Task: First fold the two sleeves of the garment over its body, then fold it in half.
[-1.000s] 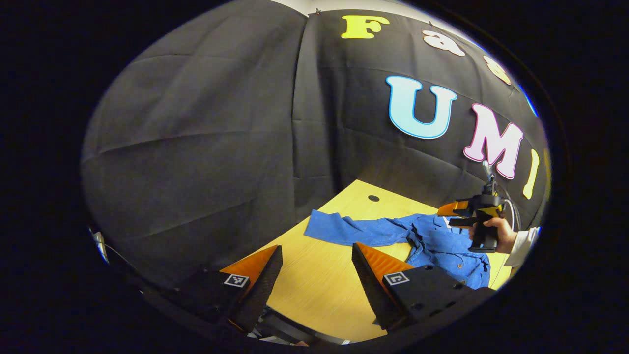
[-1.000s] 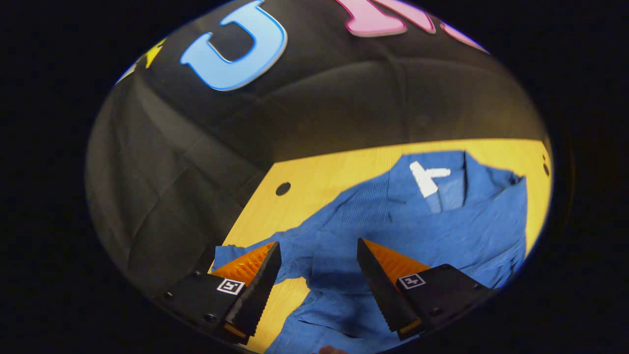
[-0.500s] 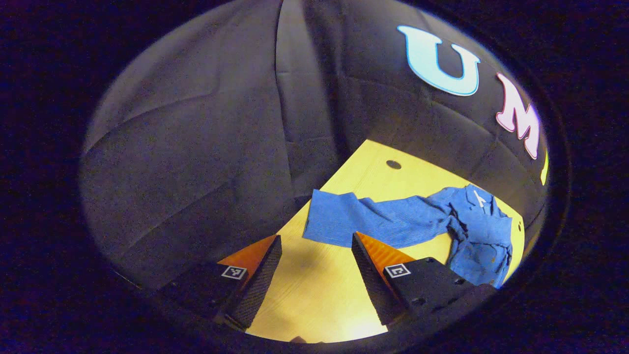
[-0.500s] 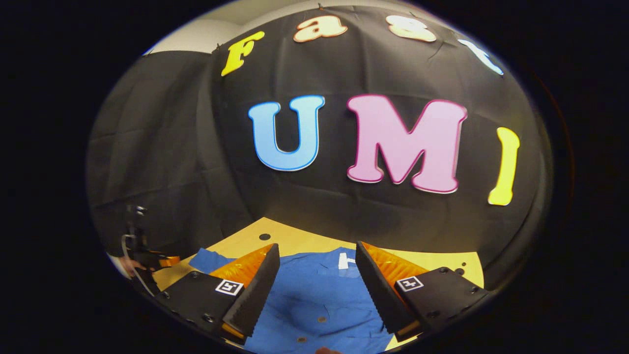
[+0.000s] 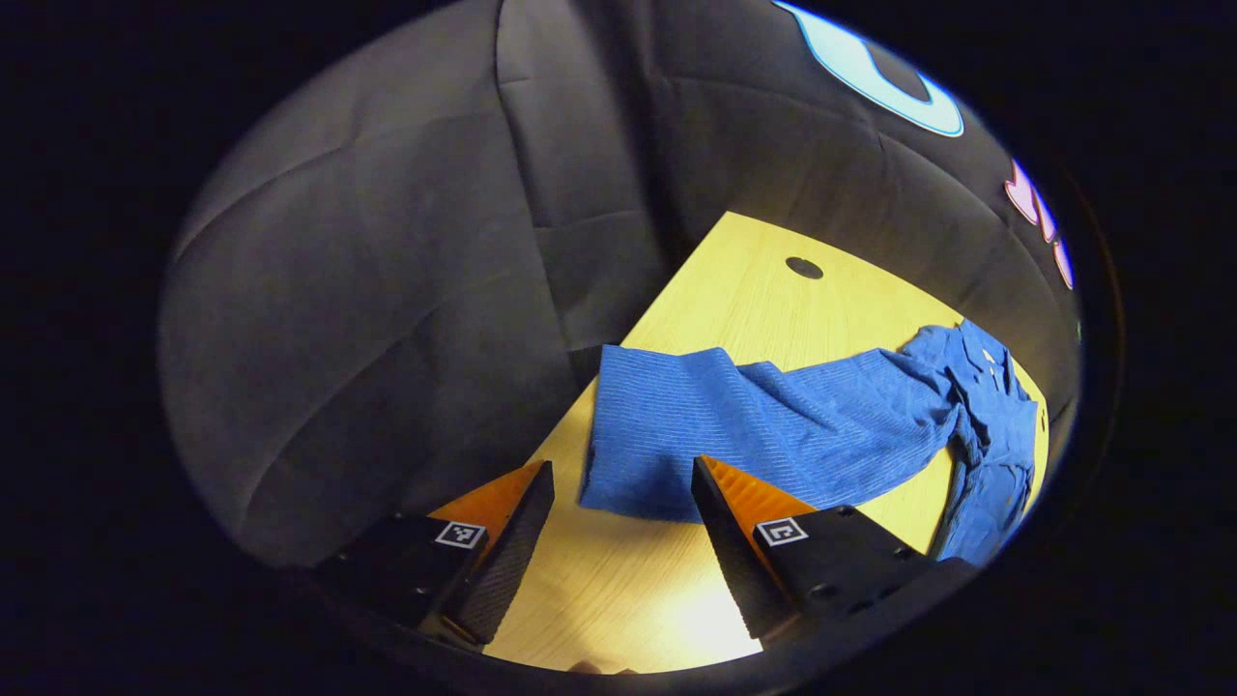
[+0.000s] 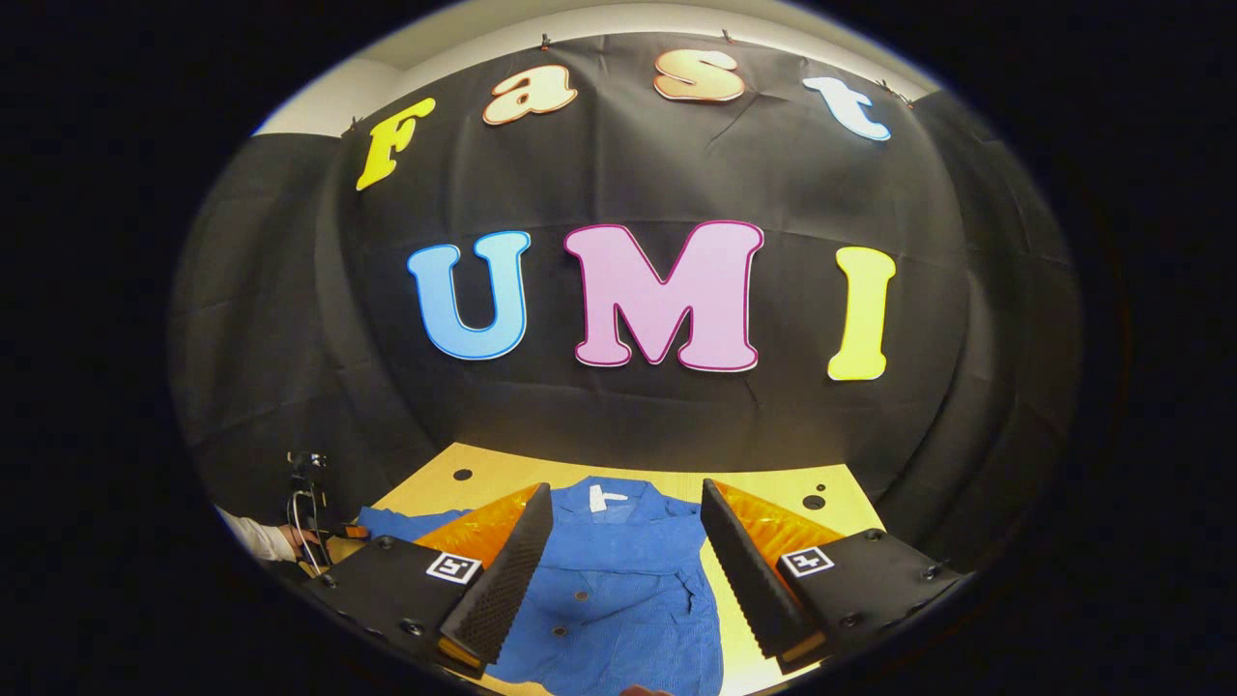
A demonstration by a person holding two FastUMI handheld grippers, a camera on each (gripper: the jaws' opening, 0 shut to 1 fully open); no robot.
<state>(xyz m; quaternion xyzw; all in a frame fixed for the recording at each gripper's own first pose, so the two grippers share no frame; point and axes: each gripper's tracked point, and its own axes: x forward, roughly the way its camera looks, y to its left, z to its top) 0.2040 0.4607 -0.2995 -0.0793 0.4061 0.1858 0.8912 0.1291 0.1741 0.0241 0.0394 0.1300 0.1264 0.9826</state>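
Blue shirt point(image 6: 618, 570) spread flat on the wooden counter point(image 5: 763, 309), sleeves not yet folded.
At the left, my left tongs point(image 5: 618, 522) hang released just short of the outstretched sleeve's point(image 5: 715, 425) cuff; to the right, my right tongs point(image 6: 626, 551) gape wide above the buttoned body, touching no cloth.
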